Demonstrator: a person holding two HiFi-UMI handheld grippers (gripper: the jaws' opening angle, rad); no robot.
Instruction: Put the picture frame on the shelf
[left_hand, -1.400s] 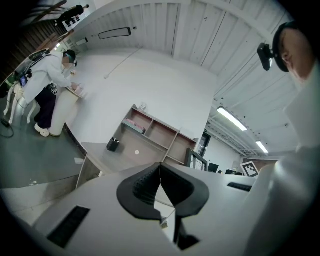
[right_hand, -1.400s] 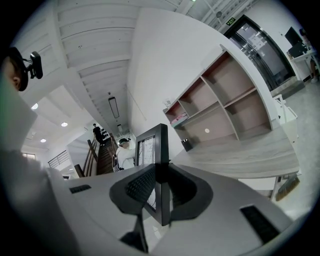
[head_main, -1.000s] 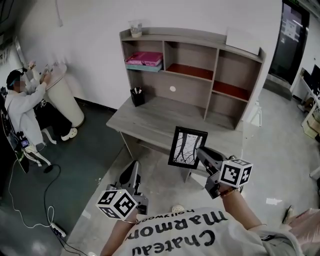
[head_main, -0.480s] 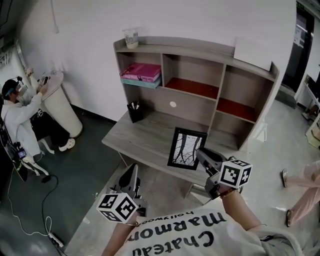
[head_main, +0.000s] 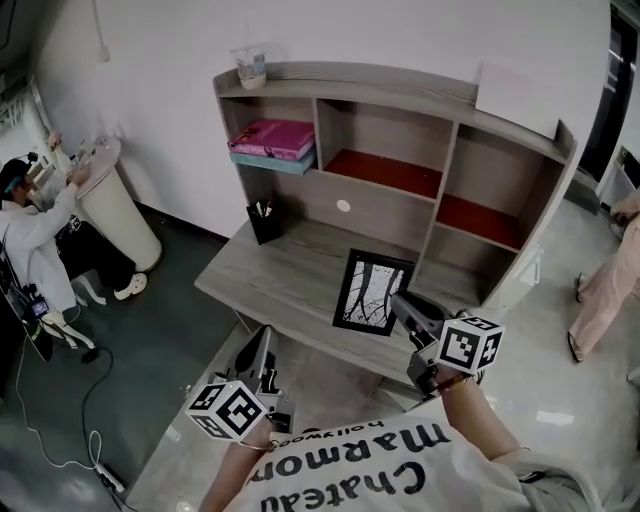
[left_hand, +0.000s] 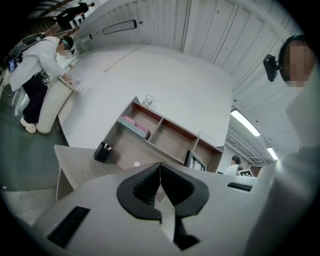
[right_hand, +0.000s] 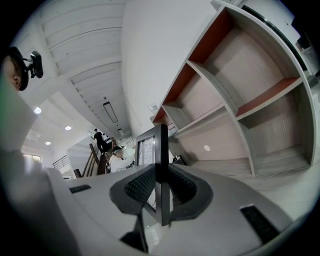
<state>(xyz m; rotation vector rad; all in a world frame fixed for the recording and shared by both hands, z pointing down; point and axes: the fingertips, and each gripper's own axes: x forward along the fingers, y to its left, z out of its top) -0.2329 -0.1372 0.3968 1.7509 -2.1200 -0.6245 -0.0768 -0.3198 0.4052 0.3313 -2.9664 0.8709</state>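
black picture frame (head_main: 372, 292) gripped: right hand-held gripper (head_main: 400, 303) | left hand-held gripper (left_hand: 159, 181) closed, own view

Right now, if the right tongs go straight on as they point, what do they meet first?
Probably the shelf's back panel, and the held picture frame would touch it before the tongs do; depth is unclear.

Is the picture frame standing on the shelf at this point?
No, the frame is gripped by its edge in the right gripper, in the air short of the shelf.
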